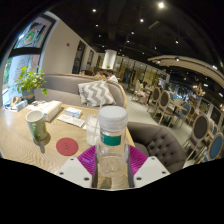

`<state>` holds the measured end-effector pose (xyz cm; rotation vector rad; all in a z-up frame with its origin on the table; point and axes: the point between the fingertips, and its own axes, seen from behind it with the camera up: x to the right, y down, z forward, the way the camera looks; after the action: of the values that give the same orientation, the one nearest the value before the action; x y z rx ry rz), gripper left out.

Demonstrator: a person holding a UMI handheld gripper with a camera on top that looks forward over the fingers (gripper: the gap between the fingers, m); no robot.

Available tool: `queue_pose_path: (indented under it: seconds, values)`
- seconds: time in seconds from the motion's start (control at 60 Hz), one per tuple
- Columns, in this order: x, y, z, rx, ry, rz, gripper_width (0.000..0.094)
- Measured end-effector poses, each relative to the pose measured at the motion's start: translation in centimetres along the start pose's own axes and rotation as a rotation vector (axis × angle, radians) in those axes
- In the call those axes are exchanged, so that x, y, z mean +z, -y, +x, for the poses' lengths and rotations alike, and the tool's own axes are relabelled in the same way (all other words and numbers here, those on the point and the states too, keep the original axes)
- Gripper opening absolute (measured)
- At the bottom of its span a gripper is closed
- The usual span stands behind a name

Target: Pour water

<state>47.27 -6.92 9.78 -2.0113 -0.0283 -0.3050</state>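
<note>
My gripper (112,165) is shut on a clear plastic water bottle (113,140) with a white cap and a green label band. The bottle stands upright between the magenta pads (88,158), lifted above the table. A green mug (37,125) stands on the wooden table (20,145) to the left, beyond the fingers. A round red coaster (67,146) lies on the table between the mug and the bottle.
Papers and a book (72,117) lie farther back on the table. A potted plant (30,80) stands at the far left. A grey sofa with a striped cushion (97,93) is behind. A grey chair (165,140) sits right of the bottle, with more chairs beyond.
</note>
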Motion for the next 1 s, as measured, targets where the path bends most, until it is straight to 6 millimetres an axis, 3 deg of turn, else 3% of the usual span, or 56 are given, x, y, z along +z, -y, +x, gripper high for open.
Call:
queue_pose_path:
  seconds: [0.133,0.233,0.333,0.417,0.533,0.683,0.833,1.0]
  values:
    - [-0.7,6.7,0.0,-0.205,-0.109,0.058,0.0411]
    - [-0.9,11.9,-1.8,-0.441,-0.216,0.105,0.0410]
    - [-0.4,16.3,-5.5,-0.672,-0.284,0.152,0.0411]
    - [0.3,18.8,-8.7,-0.909,-0.343,0.179,0.0410]
    - [2.0,20.1,-13.5,-1.221,-0.381,0.204,0.0410]
    - [4.3,19.0,-17.4,-1.583,-0.408,0.174,0.0406]
    - [5.3,18.7,-19.8,-1.866,-0.450,0.178,0.0407]
    - [6.0,17.3,-20.0,-1.924,-0.411,0.159,0.0408]
